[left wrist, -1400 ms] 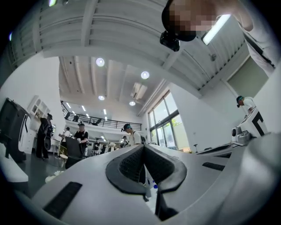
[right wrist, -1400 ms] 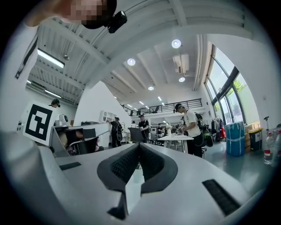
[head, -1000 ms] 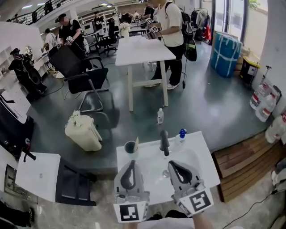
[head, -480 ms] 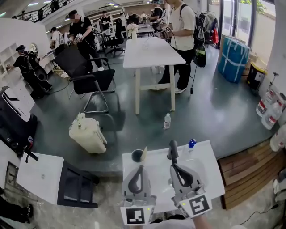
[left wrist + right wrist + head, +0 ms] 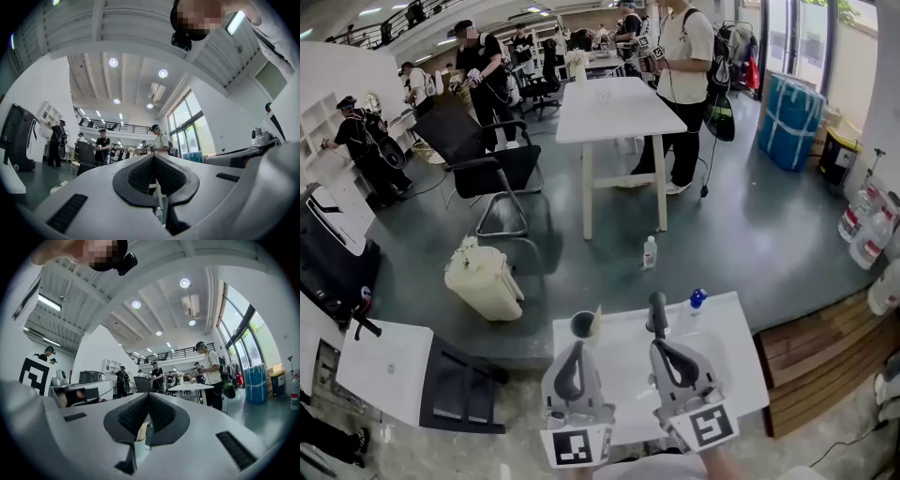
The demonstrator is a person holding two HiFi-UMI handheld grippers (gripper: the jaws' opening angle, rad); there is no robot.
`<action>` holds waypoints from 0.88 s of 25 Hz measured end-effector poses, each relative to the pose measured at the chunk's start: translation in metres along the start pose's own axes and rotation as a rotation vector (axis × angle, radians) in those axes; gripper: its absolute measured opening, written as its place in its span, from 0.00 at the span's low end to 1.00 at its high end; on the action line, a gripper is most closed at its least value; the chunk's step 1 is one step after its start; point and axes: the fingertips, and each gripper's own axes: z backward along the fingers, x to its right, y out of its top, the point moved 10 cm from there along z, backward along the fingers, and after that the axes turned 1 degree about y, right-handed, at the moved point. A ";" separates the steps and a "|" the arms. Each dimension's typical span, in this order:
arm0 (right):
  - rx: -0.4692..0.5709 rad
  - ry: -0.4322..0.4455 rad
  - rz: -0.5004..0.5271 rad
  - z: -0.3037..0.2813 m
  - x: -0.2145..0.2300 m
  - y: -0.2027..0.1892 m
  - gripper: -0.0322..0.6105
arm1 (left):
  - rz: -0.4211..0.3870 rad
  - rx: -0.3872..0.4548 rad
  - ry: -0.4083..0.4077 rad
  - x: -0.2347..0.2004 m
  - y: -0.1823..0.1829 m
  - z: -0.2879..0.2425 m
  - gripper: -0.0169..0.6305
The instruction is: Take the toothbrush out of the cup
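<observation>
A dark cup point(image 5: 579, 325) stands at the far left corner of the white washbasin counter point(image 5: 733, 370), with a pale toothbrush point(image 5: 594, 322) leaning out of it to the right. My left gripper point(image 5: 575, 348) is shut and empty, its tip just short of the cup. My right gripper point(image 5: 661, 345) is also shut and empty, close in front of the dark tap point(image 5: 656, 314). In the right gripper view the cup point(image 5: 137, 446) and toothbrush point(image 5: 142, 431) show through the gap under the closed jaws point(image 5: 149, 394). The left gripper view shows its jaws point(image 5: 153, 157) closed.
A blue-capped bottle point(image 5: 697, 301) stands at the counter's far edge right of the tap. Beyond are a small bottle point(image 5: 650, 253) on the floor, a cream bin point(image 5: 485, 278), a black chair point(image 5: 485, 169), a white table point(image 5: 607, 108) and several people. A wooden platform point(image 5: 825, 361) lies right.
Both grippers have edged a little forward over the counter toward the cup and tap. Both stay shut. The head view has shifted slightly.
</observation>
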 end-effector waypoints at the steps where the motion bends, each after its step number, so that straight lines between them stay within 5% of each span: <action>1: 0.000 0.003 -0.002 0.000 0.000 0.000 0.07 | -0.005 0.000 0.003 0.000 0.000 0.000 0.05; 12: -0.024 0.039 -0.055 -0.017 0.005 0.000 0.07 | -0.036 0.010 0.020 0.003 0.004 0.008 0.05; 22: -0.084 0.102 -0.125 -0.063 -0.004 -0.018 0.20 | -0.054 -0.008 0.099 -0.008 0.006 0.027 0.05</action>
